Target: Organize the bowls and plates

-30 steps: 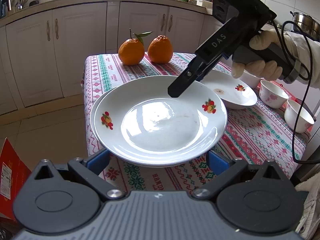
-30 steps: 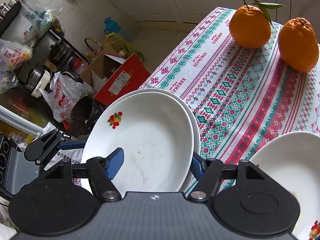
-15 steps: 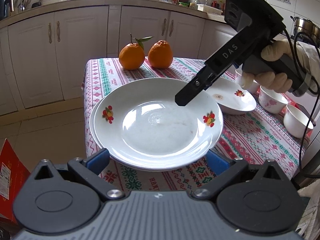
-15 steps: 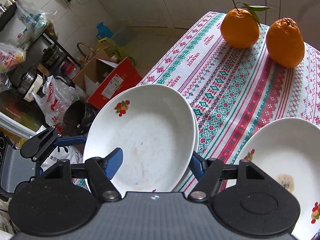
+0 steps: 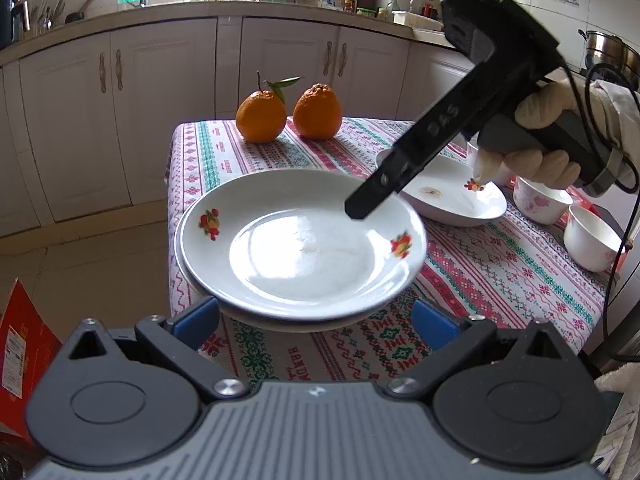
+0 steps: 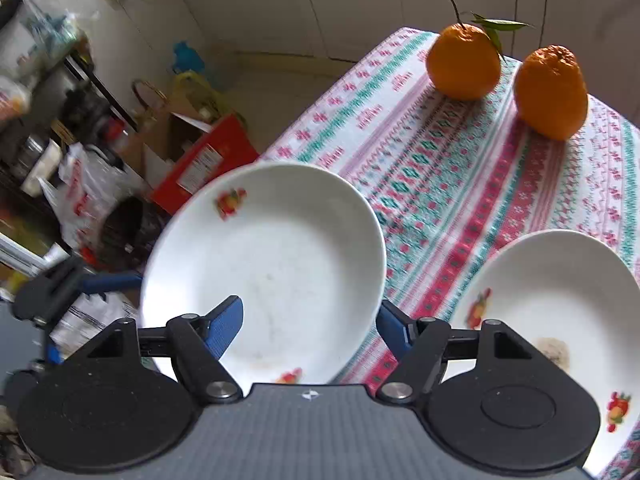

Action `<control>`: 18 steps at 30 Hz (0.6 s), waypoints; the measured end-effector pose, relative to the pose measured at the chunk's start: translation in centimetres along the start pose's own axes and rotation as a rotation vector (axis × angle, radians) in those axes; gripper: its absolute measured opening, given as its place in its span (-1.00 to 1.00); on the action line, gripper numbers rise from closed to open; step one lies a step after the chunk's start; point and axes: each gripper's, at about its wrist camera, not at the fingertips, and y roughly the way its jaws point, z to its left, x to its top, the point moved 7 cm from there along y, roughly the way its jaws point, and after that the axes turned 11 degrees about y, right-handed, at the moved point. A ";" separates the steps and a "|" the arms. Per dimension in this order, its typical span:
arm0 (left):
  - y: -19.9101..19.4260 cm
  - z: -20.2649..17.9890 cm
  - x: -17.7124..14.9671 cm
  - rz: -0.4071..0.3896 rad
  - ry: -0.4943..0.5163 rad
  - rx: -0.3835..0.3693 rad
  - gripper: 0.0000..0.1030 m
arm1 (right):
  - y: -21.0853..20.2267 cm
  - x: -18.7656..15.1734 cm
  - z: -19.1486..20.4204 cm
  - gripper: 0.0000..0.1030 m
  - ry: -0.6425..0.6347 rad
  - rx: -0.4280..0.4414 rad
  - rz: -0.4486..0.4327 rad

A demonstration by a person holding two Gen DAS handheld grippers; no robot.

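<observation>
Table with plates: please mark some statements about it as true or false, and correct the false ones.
1. Two oranges stand at the table's far end. True.
2. One orange has a stem with leaves. True.
3. The stained plate lies on top of the stack. False: the stained plate lies alone on the cloth, to the right of the stack.
4. The right gripper is shut on a bowl. False: the right gripper has just been opening, and its jaws stand apart on either side of the top plate's rim.
5. The tablecloth is plain white. False: the tablecloth has red and green patterns.
</observation>
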 end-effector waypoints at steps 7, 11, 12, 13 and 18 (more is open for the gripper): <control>-1.1 -0.8 0.4 -0.024 0.021 0.016 0.98 | -1.1 -1.1 0.1 0.60 -0.018 -0.011 -0.044; -1.8 -1.4 0.9 -0.053 0.031 0.033 0.98 | -3.1 -2.3 -0.1 0.88 -0.012 -0.044 -0.136; -2.0 -1.6 1.1 -0.060 0.033 0.034 0.98 | -3.6 -2.7 -0.3 0.90 -0.010 -0.059 -0.163; -2.1 -1.8 1.3 -0.066 0.037 0.033 0.98 | -4.1 -3.2 -0.5 0.94 -0.007 -0.076 -0.189; -2.4 -2.9 2.1 -0.074 0.078 0.032 0.98 | -6.5 -6.2 -1.5 1.00 0.006 -0.174 -0.324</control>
